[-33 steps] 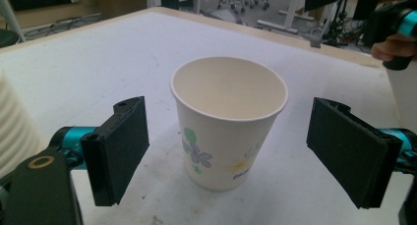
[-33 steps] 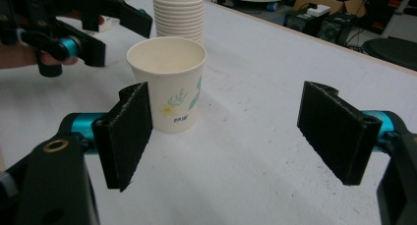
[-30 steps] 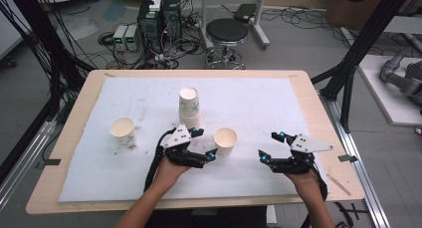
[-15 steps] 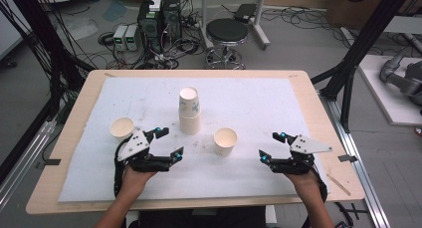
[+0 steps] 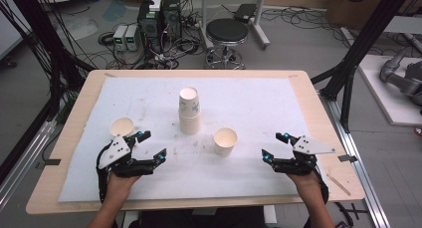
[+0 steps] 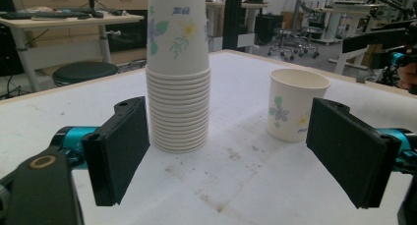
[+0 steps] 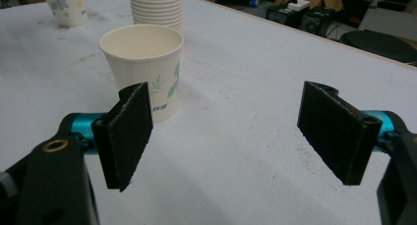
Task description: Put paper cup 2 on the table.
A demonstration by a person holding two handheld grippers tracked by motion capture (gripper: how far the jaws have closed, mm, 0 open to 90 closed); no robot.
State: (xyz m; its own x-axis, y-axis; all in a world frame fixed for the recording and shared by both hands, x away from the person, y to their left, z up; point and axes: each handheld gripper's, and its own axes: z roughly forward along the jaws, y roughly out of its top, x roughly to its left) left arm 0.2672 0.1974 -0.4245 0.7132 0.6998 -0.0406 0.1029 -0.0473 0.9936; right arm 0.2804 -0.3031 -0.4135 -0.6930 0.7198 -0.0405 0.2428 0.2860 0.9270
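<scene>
The left gripper (image 5: 152,148) rests low on the white mat (image 5: 259,103), jaws spread wide and holding nothing. In the left gripper view its pads frame the stack of cups (image 6: 178,72), which stands upright a little beyond them; that stack is the landmark here. The right gripper (image 5: 272,146) is also wide and empty, well to the right of the stack, at the table's near edge.

A single cup (image 5: 225,141) stands open-side up just to the right of the stack and nearer the person; another cup (image 5: 122,127) stands to the stack's left, just beyond the left gripper.

The step looks like reaching for the stack. To do it well, move in level, centre the top cup between the pads, close gently to avoid crushing the paper, and lift straight up so the stack stays standing.
</scene>
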